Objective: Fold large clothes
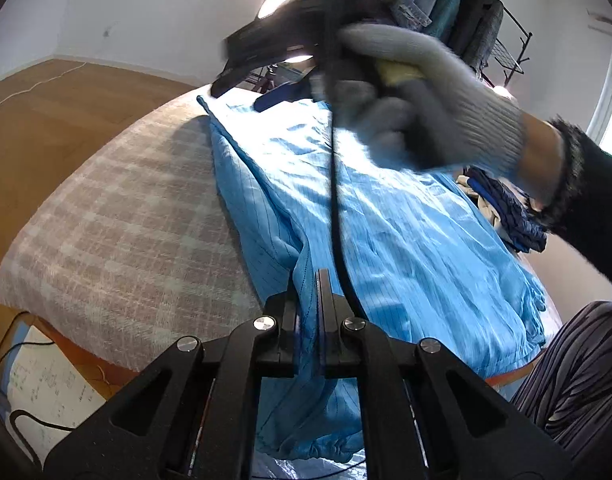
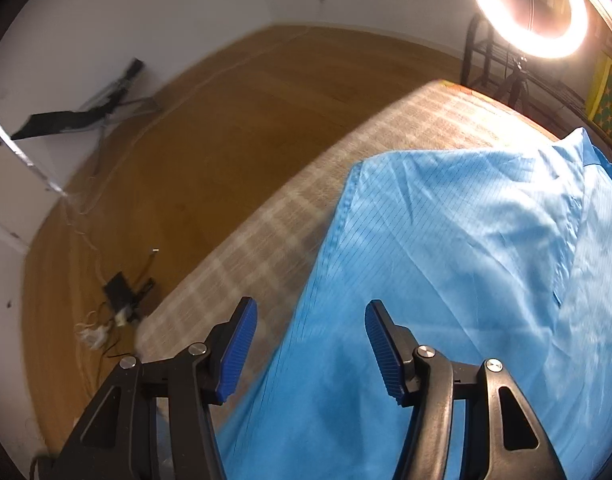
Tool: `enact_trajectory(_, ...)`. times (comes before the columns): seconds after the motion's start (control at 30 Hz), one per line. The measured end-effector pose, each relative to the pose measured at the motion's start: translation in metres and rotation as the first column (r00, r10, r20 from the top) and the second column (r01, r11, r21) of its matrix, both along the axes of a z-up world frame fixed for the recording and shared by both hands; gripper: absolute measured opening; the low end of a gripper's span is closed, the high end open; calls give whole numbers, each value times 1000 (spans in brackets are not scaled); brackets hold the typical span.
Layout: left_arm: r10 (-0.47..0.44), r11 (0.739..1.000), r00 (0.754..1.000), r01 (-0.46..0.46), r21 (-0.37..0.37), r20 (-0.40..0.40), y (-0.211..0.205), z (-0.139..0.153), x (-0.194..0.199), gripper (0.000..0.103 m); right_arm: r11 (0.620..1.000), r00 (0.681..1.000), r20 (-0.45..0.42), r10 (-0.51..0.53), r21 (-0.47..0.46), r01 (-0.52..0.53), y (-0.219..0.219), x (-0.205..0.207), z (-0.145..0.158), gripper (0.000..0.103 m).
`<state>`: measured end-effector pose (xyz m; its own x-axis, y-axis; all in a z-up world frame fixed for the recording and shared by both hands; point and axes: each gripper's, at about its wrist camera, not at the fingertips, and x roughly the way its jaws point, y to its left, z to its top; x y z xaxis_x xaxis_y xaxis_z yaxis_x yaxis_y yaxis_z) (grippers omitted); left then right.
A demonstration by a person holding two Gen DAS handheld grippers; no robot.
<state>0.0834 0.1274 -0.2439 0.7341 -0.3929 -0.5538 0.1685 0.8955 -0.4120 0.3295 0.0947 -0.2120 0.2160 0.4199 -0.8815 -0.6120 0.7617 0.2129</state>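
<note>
Blue garment [image 1: 406, 240] edge pinched by L gripper [image 1: 308, 300] fingers; R gripper [image 2: 310, 344] fingers apart, empty.

Our left tool [image 1: 308, 304] sits at six o'clock in its own view, its two black fingers [image 1: 324, 300] drawn tight together, pinching a fold of the blue garment [image 1: 406, 240] between them and pointing moderately downward. Toward two o'clock in that view, our right hand [image 1: 426, 100], in a grey knit glove with a dark sleeve behind the wrist, grips the blurred right tool. In its own view the right tool [image 2: 310, 344] stands parted, blue ribbed pads [image 2: 238, 352] apart with nothing between, angled steeply down.
</note>
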Motion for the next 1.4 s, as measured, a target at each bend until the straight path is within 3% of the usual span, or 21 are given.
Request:
enact_trajectory(0.13, -12, 1000, 1000, 12, 8, -4, 0, 0, 2, 3, 996, 998, -23, -57, -65, 56, 19, 19, -22, 54)
enact_trajectory(0.27, -29, 999, 1000, 30, 24, -11, -4, 0, 4, 3, 987, 998, -12, -66, -146, 63, 32, 25, -42, 40)
enact_trajectory(0.33, -40, 999, 999, 40, 34, -10, -7, 2, 5, 3, 983, 997, -12, -74, -166, 71, 33, 29, -51, 31)
enact_trajectory(0.4, -48, 998, 999, 48, 43, -8, -10, 3, 5, 3, 982, 996, -9, -88, -168, 85, 31, 31, -57, 13)
enact_trajectory(0.5, -67, 996, 998, 68, 59, -7, -17, 7, 5, 2, 987, 996, -14, -89, -139, 86, 21, 30, -59, 0)
enact_trajectory(0.73, -120, 987, 993, 118, 111, 6, -37, 24, 3, 2, 995, 995, -16, -95, 24, 95, -21, 27, -33, 0)
enact_trajectory(0.93, -186, 967, 982, 180, 179, 20, -61, 44, -3, 2, 965, 987, -25, -160, 204, 162, -85, 22, -1, 0)
enact_trajectory(1.2, -295, 931, 956, 287, 225, 0, -104, 54, -8, 2, 869, 946, -65, -319, 377, 319, -208, 6, 11, 0)
enact_trajectory(1.4, -381, 890, 923, 382, 249, -56, -138, 45, -8, 2, 775, 878, -207, -432, 413, 478, -292, -2, -24, 0)
